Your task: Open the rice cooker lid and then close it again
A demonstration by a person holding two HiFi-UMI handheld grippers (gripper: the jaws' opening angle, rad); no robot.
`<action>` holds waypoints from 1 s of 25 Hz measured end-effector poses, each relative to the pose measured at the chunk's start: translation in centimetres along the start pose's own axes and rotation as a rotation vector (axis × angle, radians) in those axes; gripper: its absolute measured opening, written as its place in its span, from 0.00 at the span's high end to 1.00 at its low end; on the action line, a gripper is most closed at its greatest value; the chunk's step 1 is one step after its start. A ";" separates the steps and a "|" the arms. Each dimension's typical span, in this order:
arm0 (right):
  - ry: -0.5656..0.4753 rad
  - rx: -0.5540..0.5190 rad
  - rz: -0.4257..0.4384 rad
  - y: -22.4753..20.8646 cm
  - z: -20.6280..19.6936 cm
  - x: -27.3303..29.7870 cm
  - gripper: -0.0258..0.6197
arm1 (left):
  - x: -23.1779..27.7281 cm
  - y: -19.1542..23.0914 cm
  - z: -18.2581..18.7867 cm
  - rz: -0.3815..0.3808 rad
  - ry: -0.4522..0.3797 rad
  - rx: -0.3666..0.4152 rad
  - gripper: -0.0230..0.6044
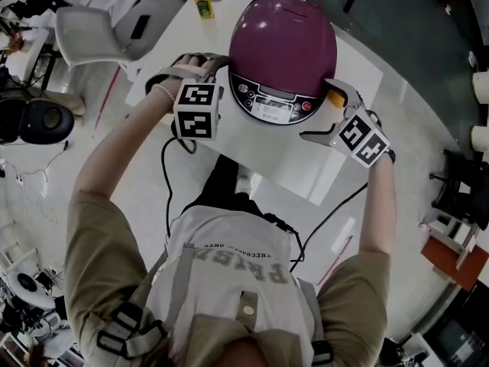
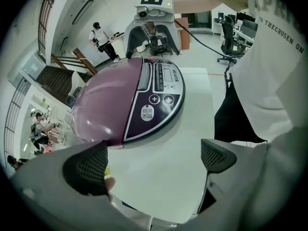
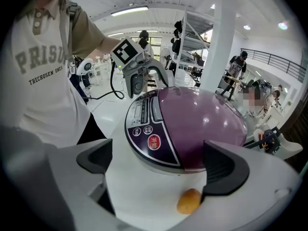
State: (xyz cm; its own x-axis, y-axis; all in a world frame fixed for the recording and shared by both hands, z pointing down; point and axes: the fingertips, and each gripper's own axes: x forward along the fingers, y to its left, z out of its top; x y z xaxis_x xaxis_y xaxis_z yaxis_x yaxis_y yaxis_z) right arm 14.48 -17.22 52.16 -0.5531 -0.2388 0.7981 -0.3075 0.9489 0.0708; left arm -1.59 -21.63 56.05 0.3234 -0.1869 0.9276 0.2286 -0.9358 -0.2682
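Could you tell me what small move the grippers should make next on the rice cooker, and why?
Probably bring the right gripper in to the silver bar above the control panel, which looks like the lid latch, and press it. The purple lid is shut, and the right gripper and the left gripper are both open and empty beside it.

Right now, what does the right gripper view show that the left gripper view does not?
Only the right gripper view shows a small orange object lying close beside the right gripper's jaw, and a white pillar behind. Only the left gripper view shows an office chair in the background. Both show the purple rice cooker with its lid closed on the white table, the opposite gripper beyond the cooker, and their own jaws apart with nothing between them, as on the left gripper.
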 end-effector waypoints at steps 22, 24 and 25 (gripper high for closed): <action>-0.158 0.097 -0.108 -0.7 0.8 -0.7 0.10 | -1.1 1.6 1.1 0.093 -0.074 -0.086 0.01; -0.256 0.149 -0.142 -0.7 1.9 -2.1 0.10 | -2.2 1.6 1.3 0.115 -0.093 -0.106 0.01; -0.304 0.169 -0.162 -0.7 2.5 -2.9 0.10 | -2.8 1.8 1.5 0.133 -0.101 -0.112 0.01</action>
State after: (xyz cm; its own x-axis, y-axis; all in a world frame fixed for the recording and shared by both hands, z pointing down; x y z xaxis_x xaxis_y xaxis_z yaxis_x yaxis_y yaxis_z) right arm 14.38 -17.70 48.30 -0.6831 -0.4574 0.5694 -0.5194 0.8523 0.0616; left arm -0.74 -22.32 52.64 0.4362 -0.2856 0.8533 0.0760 -0.9332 -0.3512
